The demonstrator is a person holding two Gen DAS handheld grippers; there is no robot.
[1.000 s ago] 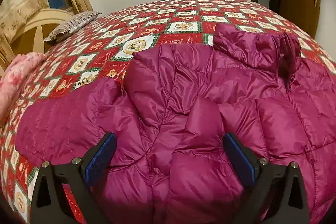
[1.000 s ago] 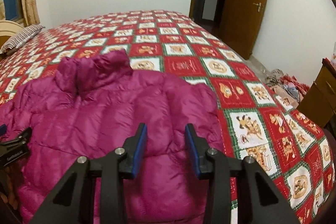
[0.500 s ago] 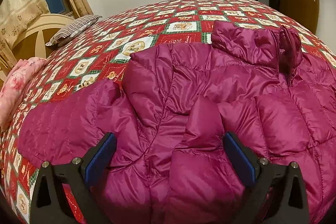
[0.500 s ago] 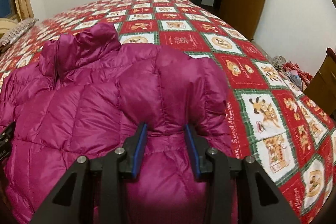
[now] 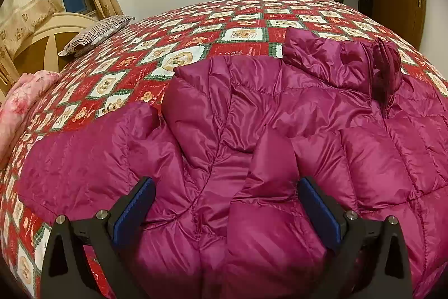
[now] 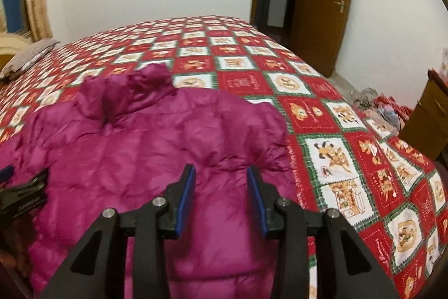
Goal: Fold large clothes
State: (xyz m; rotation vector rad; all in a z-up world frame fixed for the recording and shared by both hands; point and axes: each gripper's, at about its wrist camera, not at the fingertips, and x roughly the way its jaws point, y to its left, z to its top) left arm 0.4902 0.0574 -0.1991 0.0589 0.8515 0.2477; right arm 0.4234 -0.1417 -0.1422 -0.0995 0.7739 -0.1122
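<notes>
1. My left tongs [image 5: 224, 212] stand wide over the near folds of the jacket [image 5: 280, 131], empty. My right tongs [image 6: 221, 198] are narrower but parted; I see no fabric pinched between the pads.
2. To fold well, I'd judge each tong should bite one quilted layer near the hem edge and lift evenly, so the slippery shell doesn't slide.
3. The magenta down jacket lies face up on the bed [image 5: 196, 27], puffy and glossy, one sleeve [image 5: 84, 159] spread leftward, collar [image 5: 336, 60] at the far end.
</notes>
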